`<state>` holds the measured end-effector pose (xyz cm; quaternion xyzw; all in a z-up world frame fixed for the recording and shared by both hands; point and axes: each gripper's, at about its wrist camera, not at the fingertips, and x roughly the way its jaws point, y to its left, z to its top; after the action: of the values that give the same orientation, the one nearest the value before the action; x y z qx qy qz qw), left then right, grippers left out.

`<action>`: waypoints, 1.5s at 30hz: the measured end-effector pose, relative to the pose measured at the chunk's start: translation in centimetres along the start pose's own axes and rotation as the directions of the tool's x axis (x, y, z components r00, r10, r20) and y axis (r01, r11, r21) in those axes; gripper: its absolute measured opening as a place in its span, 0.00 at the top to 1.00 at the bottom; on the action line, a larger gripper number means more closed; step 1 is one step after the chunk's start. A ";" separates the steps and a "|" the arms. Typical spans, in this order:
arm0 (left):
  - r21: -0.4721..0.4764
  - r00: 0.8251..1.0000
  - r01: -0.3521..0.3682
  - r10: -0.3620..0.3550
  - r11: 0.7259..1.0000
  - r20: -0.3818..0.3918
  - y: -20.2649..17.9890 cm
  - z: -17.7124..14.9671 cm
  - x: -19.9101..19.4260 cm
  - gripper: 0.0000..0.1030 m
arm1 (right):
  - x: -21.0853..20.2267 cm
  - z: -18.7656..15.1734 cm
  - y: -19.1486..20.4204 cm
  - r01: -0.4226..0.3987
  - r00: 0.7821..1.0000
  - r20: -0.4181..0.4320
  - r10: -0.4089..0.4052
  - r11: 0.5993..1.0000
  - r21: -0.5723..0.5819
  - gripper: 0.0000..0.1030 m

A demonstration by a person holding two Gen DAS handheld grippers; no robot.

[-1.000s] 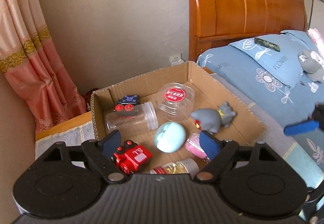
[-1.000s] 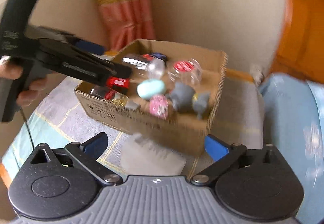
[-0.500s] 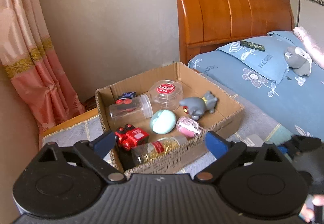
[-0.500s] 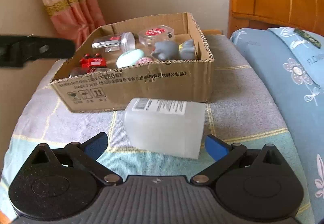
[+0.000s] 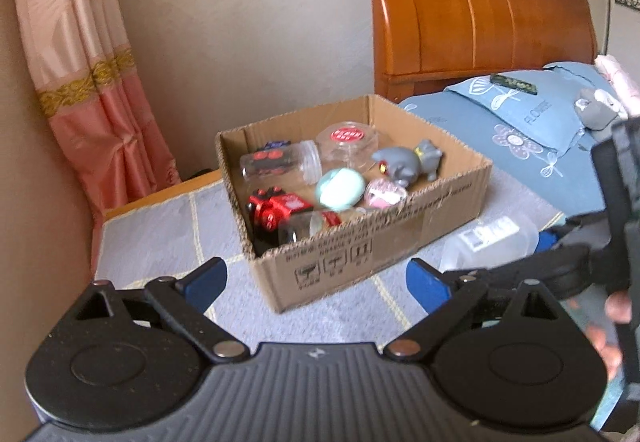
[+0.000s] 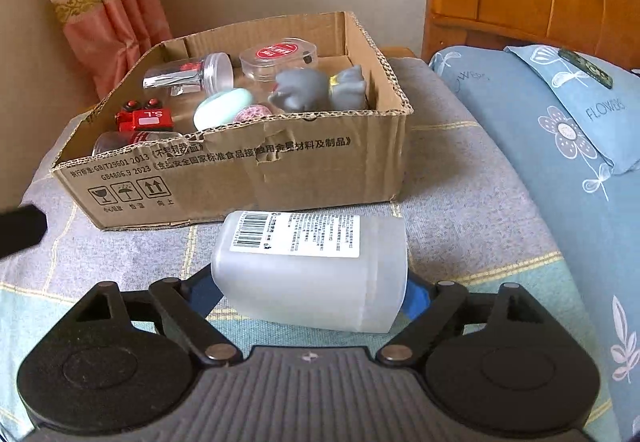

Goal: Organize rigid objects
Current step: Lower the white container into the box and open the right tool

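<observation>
Bottle: I see the frosted bottle [image 6: 308, 270] lying on its side on the checked cloth [image 6: 472, 210], just in front of the box [image 6: 240, 178].
Right tongs: my right gripper [image 6: 308, 296] straddles the bottle, jaws closing; whether the pads press yet I cannot tell.
Left tongs: my left gripper [image 5: 316, 280] is wide and empty, facing the box corner.
Box: a red toy [image 5: 276, 208], a jar [image 5: 280, 164] and a grey figure [image 5: 408, 162] inside.
</observation>
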<state>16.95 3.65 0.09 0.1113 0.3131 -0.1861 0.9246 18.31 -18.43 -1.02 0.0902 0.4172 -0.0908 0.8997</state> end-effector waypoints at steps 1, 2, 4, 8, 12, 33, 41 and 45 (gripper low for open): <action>-0.004 1.000 -0.009 0.009 1.000 -0.001 0.0 -0.2 0.0 0.07 | -0.1 0.1 -0.1 -0.006 1.000 0.000 0.006 1.000 -0.005 0.13; -0.009 1.000 -0.017 0.017 1.000 -0.004 -0.1 -0.5 0.0 0.07 | -0.2 0.1 -0.3 -0.010 1.000 0.000 0.010 1.000 -0.012 0.14; -0.022 1.000 -0.024 0.024 0.999 -0.012 -0.1 -0.9 0.0 0.07 | -0.7 0.4 -0.5 -0.031 0.999 0.006 0.032 0.999 -0.029 0.15; -0.056 0.999 -0.030 0.029 0.998 -0.016 0.0 -1.4 -0.3 0.06 | -2.6 1.7 -1.2 -0.065 0.997 0.023 0.067 0.995 -0.074 0.16; -0.075 0.999 -0.031 0.030 0.997 -0.009 0.0 -1.5 -0.6 0.06 | -4.8 3.9 -1.7 -0.087 0.994 0.053 0.094 0.988 -0.125 0.16; -0.084 0.996 -0.091 0.091 0.992 -0.003 -0.4 -1.9 -0.9 0.06 | -2.8 13.5 1.6 -0.161 0.983 0.060 0.176 0.966 -0.204 0.00; -0.111 0.993 -0.109 0.113 0.988 0.036 -0.3 -1.0 -1.7 0.02 | -4.9 11.4 -0.3 -0.118 0.989 0.063 0.132 0.975 -0.189 0.00; -0.144 0.987 -0.122 0.136 0.982 0.088 -0.4 -0.2 -2.8 0.01 | -6.9 9.5 -1.0 -0.051 0.994 0.091 0.068 0.983 -0.175 0.00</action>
<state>14.57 4.14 1.63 0.0580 0.2717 -0.1089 0.9544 20.67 -21.06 10.20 0.0197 0.3768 -0.0317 0.9255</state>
